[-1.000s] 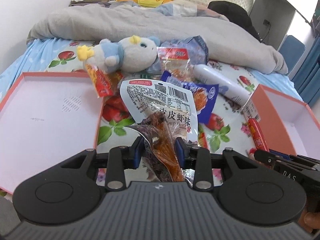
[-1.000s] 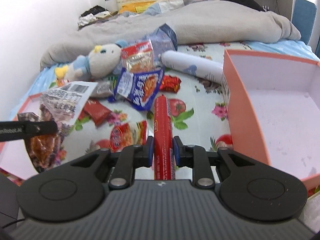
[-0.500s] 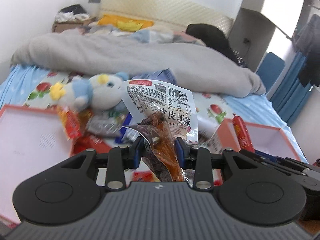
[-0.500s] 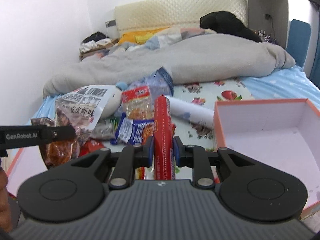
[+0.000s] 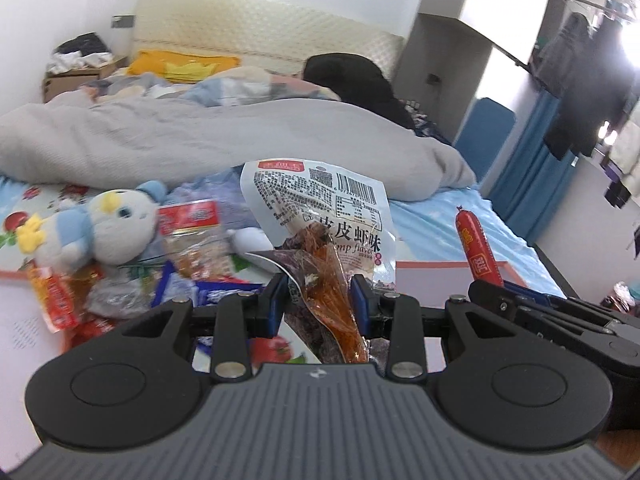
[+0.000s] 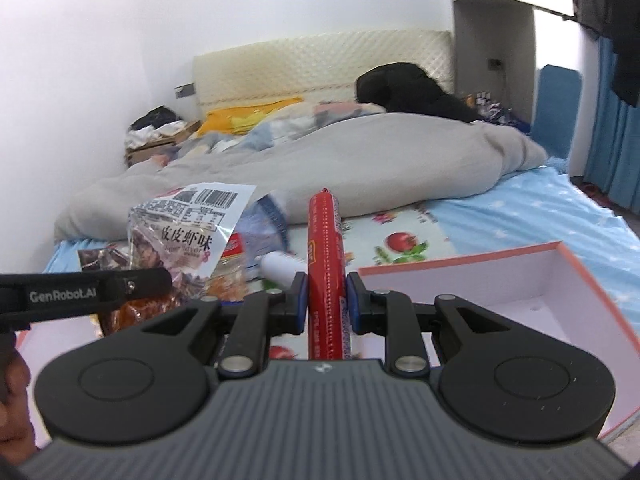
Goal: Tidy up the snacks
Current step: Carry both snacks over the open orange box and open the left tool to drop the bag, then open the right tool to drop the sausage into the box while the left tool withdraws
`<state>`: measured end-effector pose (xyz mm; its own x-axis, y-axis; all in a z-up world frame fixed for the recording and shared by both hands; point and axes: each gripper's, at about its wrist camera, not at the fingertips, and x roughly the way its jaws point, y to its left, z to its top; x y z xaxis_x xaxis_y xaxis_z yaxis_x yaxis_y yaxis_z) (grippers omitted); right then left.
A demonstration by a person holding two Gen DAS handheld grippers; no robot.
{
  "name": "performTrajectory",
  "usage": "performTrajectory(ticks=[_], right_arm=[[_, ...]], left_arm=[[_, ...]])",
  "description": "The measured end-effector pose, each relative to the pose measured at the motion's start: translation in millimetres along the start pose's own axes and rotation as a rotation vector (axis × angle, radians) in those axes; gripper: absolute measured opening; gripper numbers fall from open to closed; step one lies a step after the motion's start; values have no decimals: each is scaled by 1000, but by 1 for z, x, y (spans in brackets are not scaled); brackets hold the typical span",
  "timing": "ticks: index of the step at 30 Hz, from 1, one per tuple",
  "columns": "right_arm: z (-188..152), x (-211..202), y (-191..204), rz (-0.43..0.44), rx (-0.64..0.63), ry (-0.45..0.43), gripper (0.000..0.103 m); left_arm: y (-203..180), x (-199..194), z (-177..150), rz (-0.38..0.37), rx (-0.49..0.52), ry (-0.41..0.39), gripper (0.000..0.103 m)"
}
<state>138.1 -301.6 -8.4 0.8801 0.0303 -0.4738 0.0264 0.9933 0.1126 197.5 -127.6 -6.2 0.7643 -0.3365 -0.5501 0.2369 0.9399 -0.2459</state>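
While the left gripper (image 5: 320, 300) pinches the snack bag (image 5: 320, 220) and the right gripper (image 6: 326, 300) squeezes the red sausage (image 6: 325, 248), both up above the bed (image 6: 520, 216), carry the sausage over the pink box (image 6: 540, 292), then let go low and gently.

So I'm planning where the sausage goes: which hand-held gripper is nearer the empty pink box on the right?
Right hand-held gripper: pink box just beside it. Left hand-held gripper is farther left.

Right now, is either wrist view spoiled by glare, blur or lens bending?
Left wrist view: window blown out at top right, toy and loose packets slightly soft, held snack bag readable. Right wrist view: evenly lit, sausage sharp, fisheye bends the wardrobe.
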Motion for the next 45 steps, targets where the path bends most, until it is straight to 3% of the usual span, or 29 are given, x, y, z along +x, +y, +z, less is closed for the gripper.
performTrajectory(ticks=[11,21,30,36,39,41,42,43,45], right_arm=[[-11,14,-67,-111,50,28,24],[-46,51,-130,-213,124,154,24],[-75,86,-145,-214,167,263,24],[-80,95,-145,-194,171,284,24],[-78,96,-150,-184,191,288,25],[-78,98,-152,-176,209,298,25],[-78,99,-153,-186,205,298,29],[-77,98,-152,-198,196,297,45],[-75,95,-151,-197,197,282,61]], left_arm=[[-66,56,-7,-94,70,60,40],[-107,144,-37,-142,91,218,40],[-126,200,-55,-149,150,339,40],[-124,217,-61,-157,167,381,40],[-121,219,-61,-147,176,390,42],[-117,218,-59,-159,163,393,50],[-116,216,-57,-158,156,387,55],[-115,213,-56,-158,158,377,62],[-117,207,-54,-168,166,368,67]])
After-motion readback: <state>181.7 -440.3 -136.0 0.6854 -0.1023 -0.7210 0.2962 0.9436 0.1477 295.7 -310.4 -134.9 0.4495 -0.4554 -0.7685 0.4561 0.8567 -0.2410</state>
